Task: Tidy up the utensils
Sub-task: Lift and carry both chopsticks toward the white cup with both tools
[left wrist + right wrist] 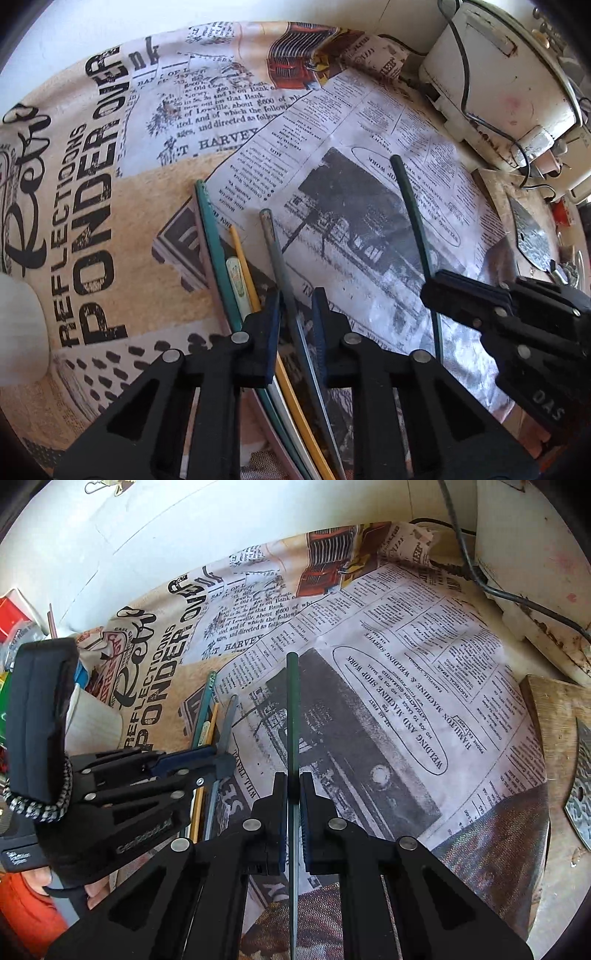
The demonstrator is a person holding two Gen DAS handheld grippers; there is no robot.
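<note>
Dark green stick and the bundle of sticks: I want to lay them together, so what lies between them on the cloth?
Only bare newspaper-print cloth lies between the dark green stick and the bundle; the right wrist view shows this best.

Dark green stick point(291, 716) clamped; other sticks point(236, 280) bundled.

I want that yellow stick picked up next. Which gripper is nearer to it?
Left. The left gripper sits right beside the yellow stick, which passes under its finger. The right gripper is farther away, clamped on the dark green stick.
</note>
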